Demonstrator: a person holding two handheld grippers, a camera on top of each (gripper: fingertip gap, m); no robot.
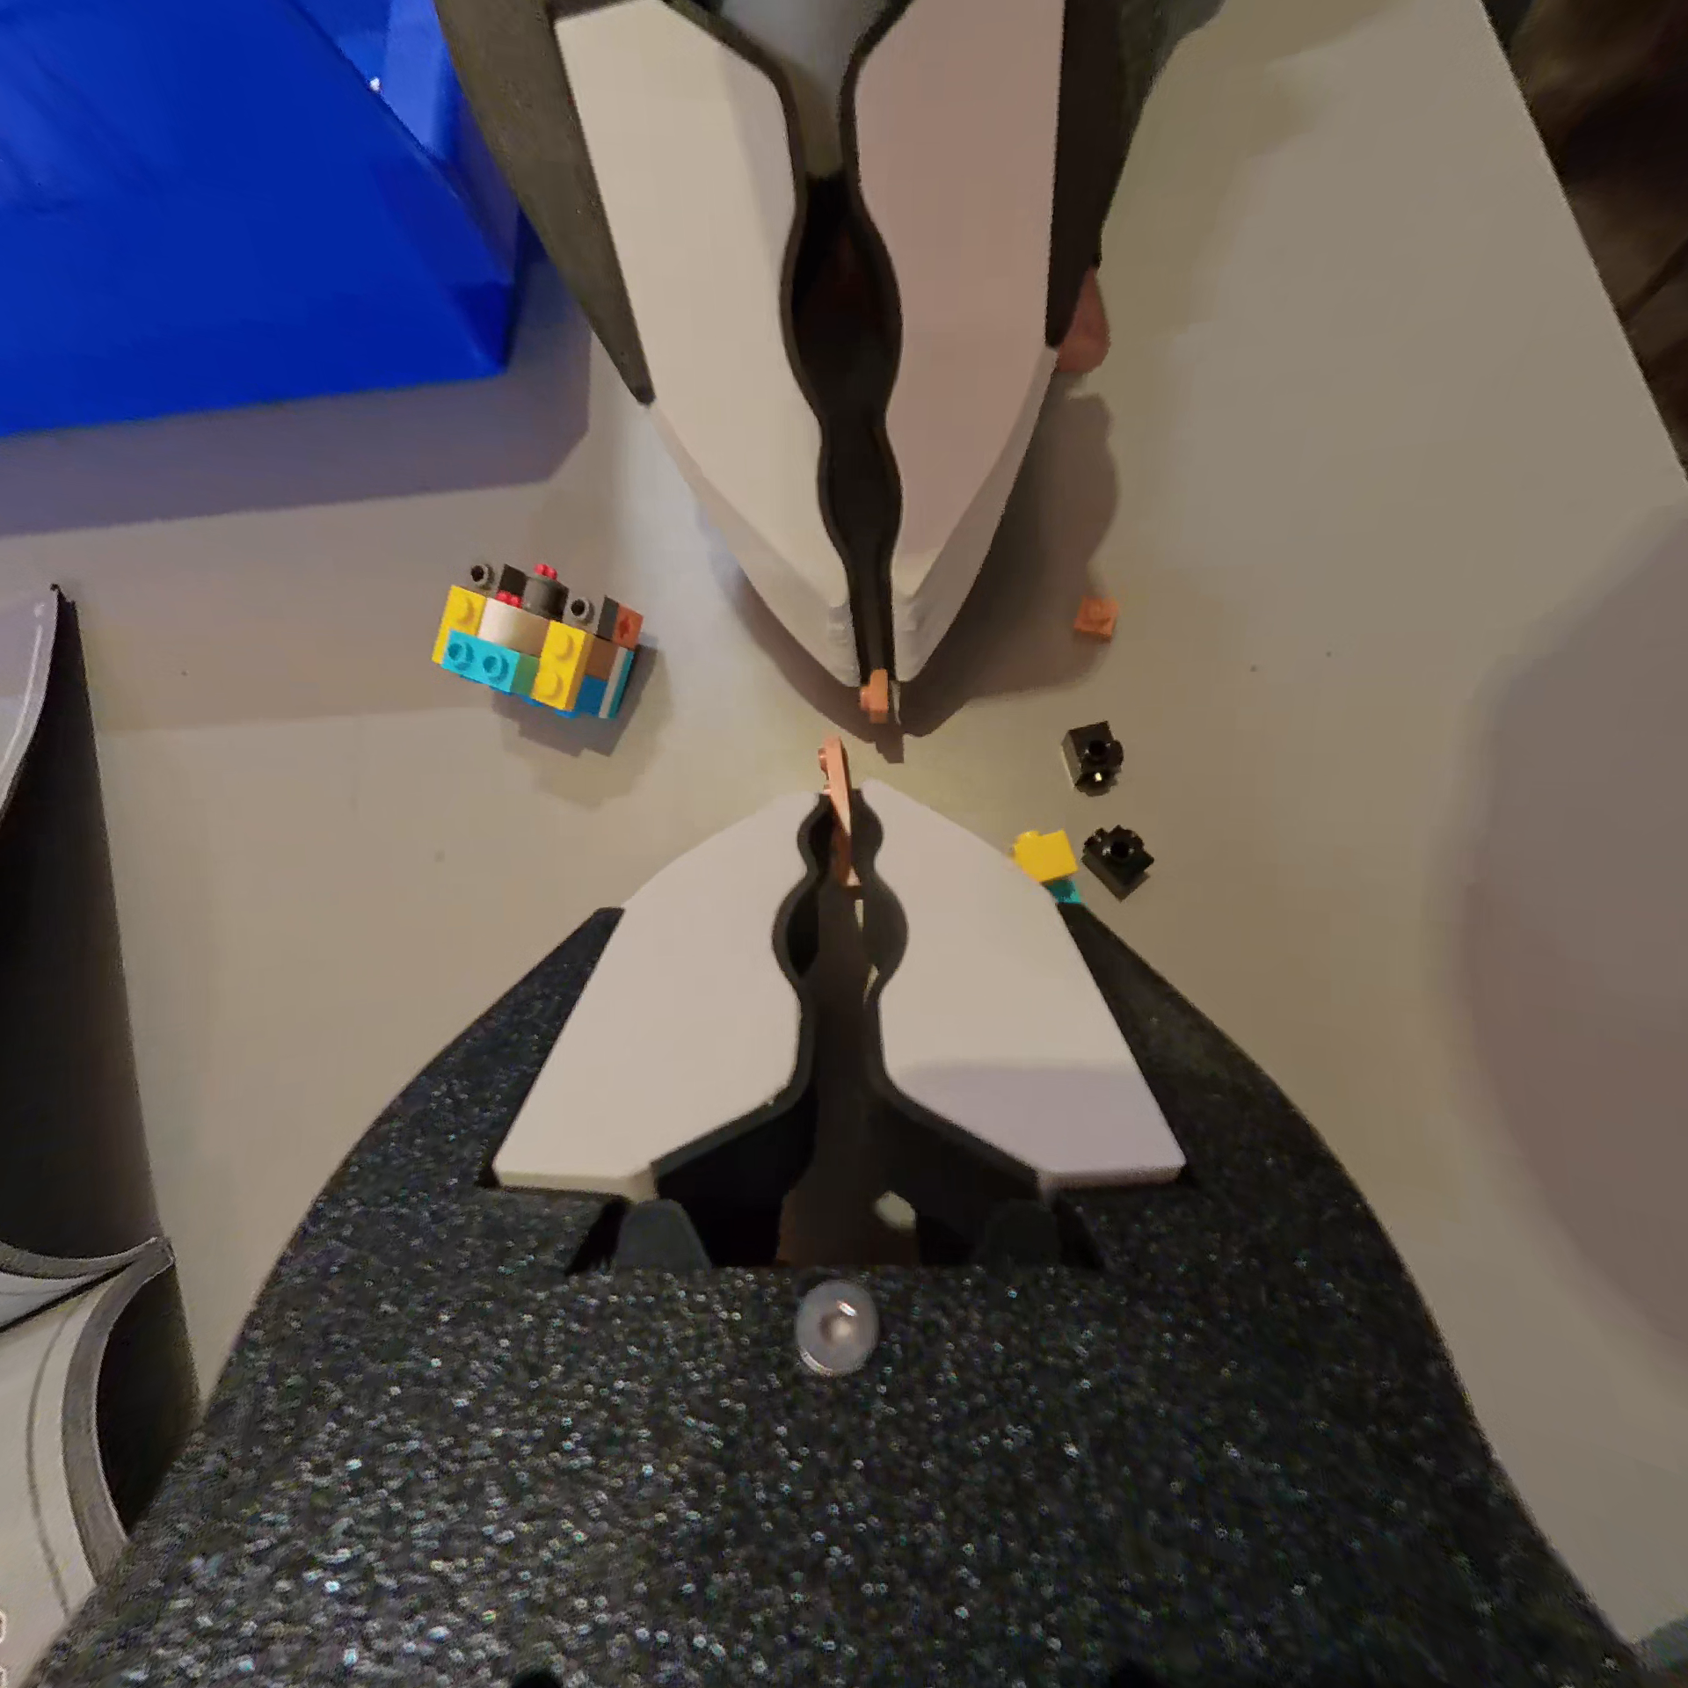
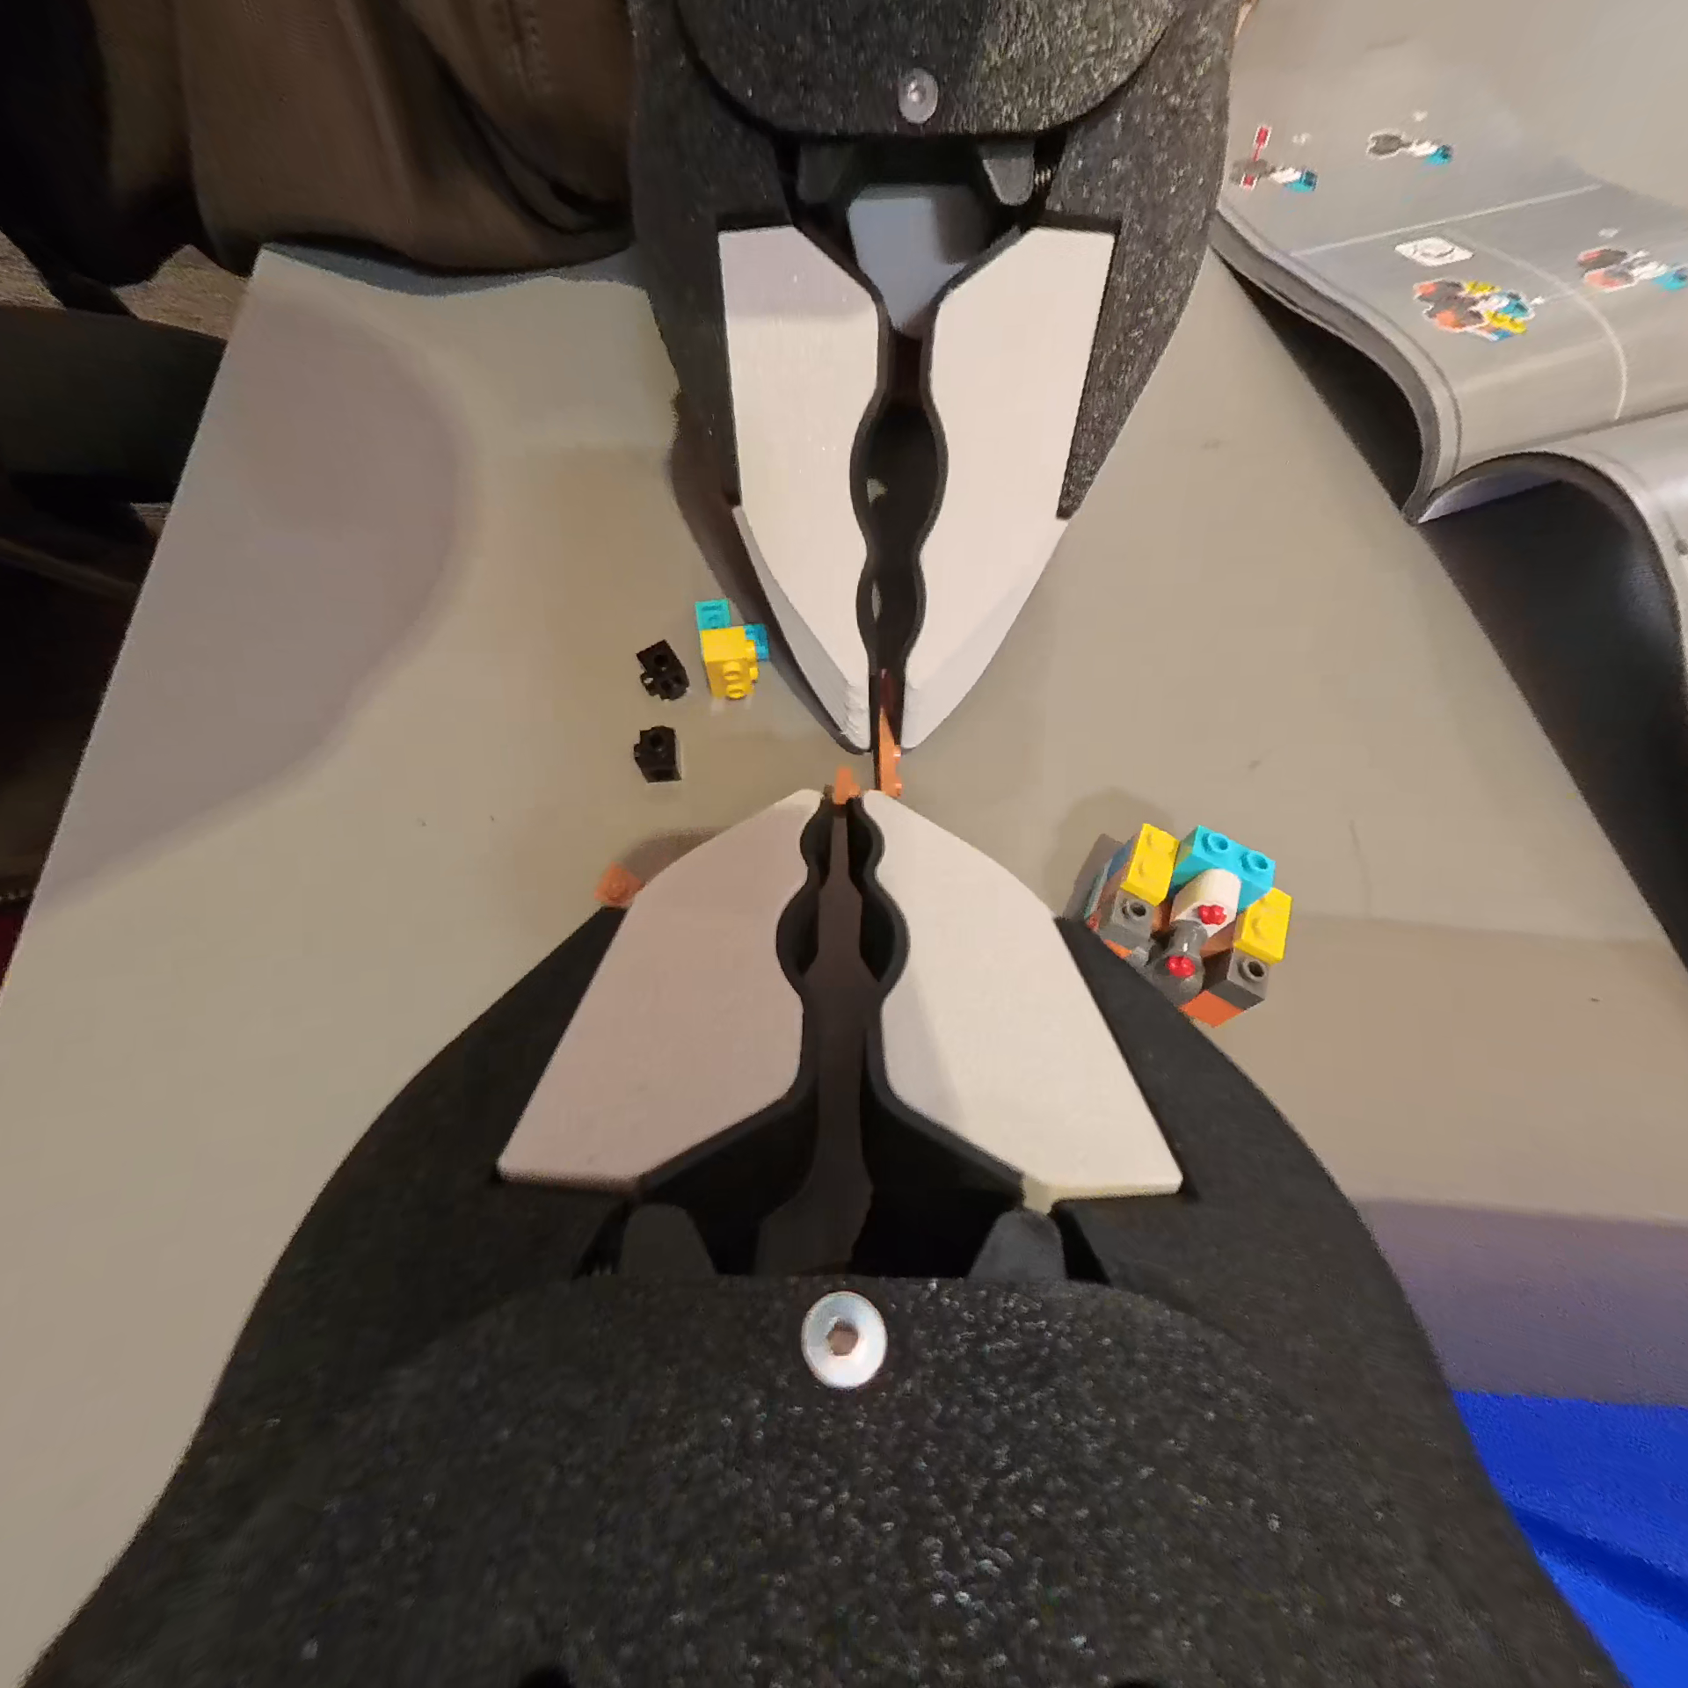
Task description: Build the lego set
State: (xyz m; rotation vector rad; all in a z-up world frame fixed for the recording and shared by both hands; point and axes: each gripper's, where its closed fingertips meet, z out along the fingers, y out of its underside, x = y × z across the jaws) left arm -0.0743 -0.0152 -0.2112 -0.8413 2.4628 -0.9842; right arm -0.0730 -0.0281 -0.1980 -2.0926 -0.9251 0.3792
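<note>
You've got both grippers tip to tip over the table, each clamped nearly closed on a thin piece: L gripper pinches a tan-pink plate edge-on, R gripper grips a small orange piece, only its tip poking out. The pieces sit just apart, not yet mated. Both are light, stiff, slick plastic w/ very little grip area, so hold near the middle of the flat faces and press straight, or they'll likely pivot or pop out. The part-built model lies off to the L gripper's left, and loose black bricks and a yellow brick to its right. Stud side of both held pieces is hidden betw. the pads; can't tell alignment. The booklet is cut off at frame edge.
</note>
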